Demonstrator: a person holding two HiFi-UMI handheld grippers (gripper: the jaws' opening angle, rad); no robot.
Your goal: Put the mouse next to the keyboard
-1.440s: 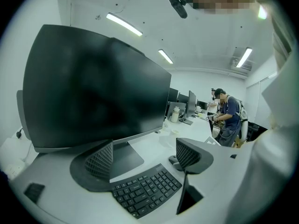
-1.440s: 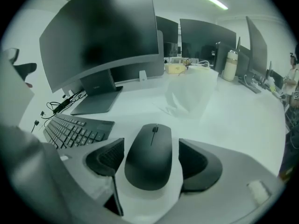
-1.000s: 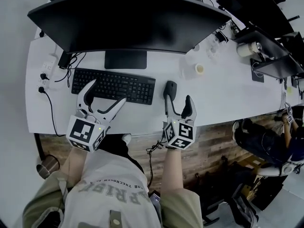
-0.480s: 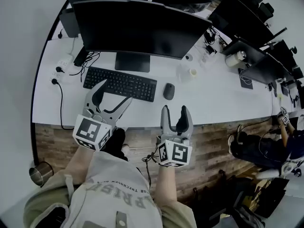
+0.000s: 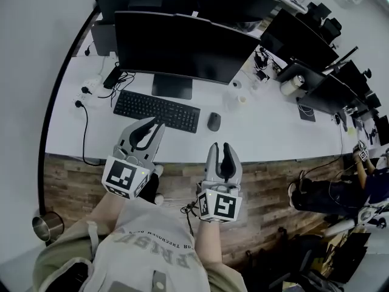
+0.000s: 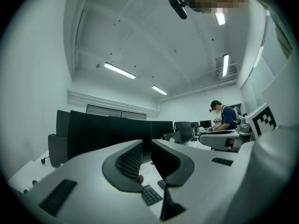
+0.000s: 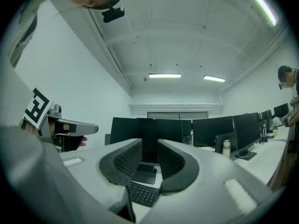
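The left gripper (image 5: pixel 153 125) and right gripper (image 5: pixel 221 146) had drawn back from the white desk (image 5: pixel 273 132) to hang over its near edge and the wood floor (image 5: pixel 267 184). A second earlier the right one's jaws stood about the mouse (image 5: pixel 213 121). Both pairs of jaws had just been closing, each to a narrow gap with nothing between. The mouse lay free on the desk, just beside the keyboard (image 5: pixel 157 111) at its 3 o'clock, and at 12 o'clock from the right gripper, apart from it. Dark monitors (image 5: pixel 182 44) lined the desks of an office. A metal cup (image 5: pixel 45 227) stood on the floor at 8 o'clock.
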